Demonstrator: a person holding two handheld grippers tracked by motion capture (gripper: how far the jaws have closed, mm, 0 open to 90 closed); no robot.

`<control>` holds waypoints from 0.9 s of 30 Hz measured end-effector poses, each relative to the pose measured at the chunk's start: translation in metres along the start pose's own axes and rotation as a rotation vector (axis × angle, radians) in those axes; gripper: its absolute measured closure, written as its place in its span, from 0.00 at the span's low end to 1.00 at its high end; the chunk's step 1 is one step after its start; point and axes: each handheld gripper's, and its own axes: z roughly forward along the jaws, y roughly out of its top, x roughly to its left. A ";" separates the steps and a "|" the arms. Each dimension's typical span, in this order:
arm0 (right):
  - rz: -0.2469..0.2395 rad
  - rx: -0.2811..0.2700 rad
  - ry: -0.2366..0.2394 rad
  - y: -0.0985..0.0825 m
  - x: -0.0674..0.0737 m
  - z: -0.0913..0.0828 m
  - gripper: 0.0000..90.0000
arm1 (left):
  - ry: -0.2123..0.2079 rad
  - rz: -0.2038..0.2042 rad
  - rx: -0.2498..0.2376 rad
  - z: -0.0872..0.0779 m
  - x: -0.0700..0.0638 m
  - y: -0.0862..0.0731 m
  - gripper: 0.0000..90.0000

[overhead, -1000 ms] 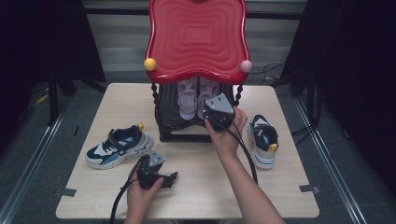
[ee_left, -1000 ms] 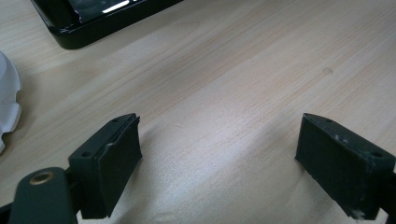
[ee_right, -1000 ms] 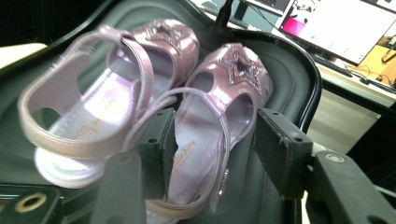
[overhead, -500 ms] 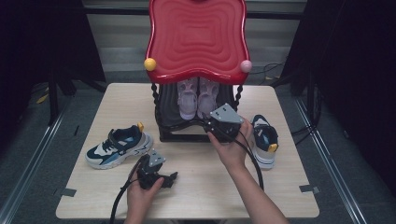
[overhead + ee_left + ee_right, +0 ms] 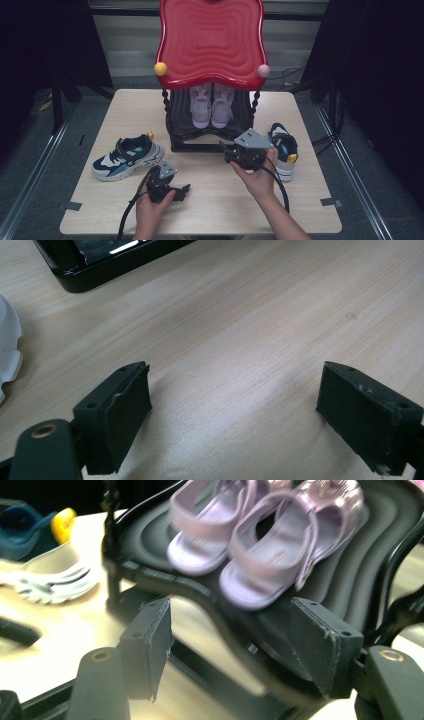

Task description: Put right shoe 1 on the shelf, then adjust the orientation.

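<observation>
The right tongs [image 5: 226, 151] are hanging just in front of the black lower shelf [image 5: 200, 131] of the small rack, their jaws standing apart with nothing between them – they have just been opening. The pair of pale pink sandals [image 5: 212, 104] is sitting side by side on that shelf, toes toward the person, under the red wavy top [image 5: 210, 42] of the rack. In the right gripper view the sandals [image 5: 260, 540] are lying beyond the two black jaws, apart from them, while the shelf's front rim [image 5: 220, 610] is crossing the gap between the jaws without touching either pad.

The left tongs [image 5: 183, 192] are resting low over the table [image 5: 215, 200] near its front edge, held in the person's left hand [image 5: 150, 207] – jaws wide open and empty. The left gripper view is showing bare wood [image 5: 240, 340] between its pads, with a corner of the rack's black base [image 5: 90, 265] further off.

A navy and white sneaker [image 5: 128, 157] is lying on the table left of the rack, and its mate [image 5: 284, 150] is lying to the right, just beside the right hand [image 5: 257, 177]
</observation>
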 end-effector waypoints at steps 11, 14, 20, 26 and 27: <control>0.058 0.101 0.147 -0.041 0.002 -0.021 0.30 | 0.000 0.001 0.001 0.000 0.000 0.000 0.15; 0.060 0.141 0.178 -0.055 0.003 -0.025 0.28 | -0.001 0.005 0.002 0.000 0.001 0.000 0.15; 0.086 0.231 0.215 -0.086 0.005 -0.027 0.27 | -0.001 0.006 0.003 0.000 0.001 0.000 0.15; 0.080 0.283 0.225 -0.107 0.006 -0.031 0.26 | -0.005 -0.001 0.000 0.000 0.000 0.000 0.15; 0.074 0.293 0.220 -0.109 0.006 -0.031 0.25 | -0.005 0.001 0.002 0.000 0.000 0.000 0.15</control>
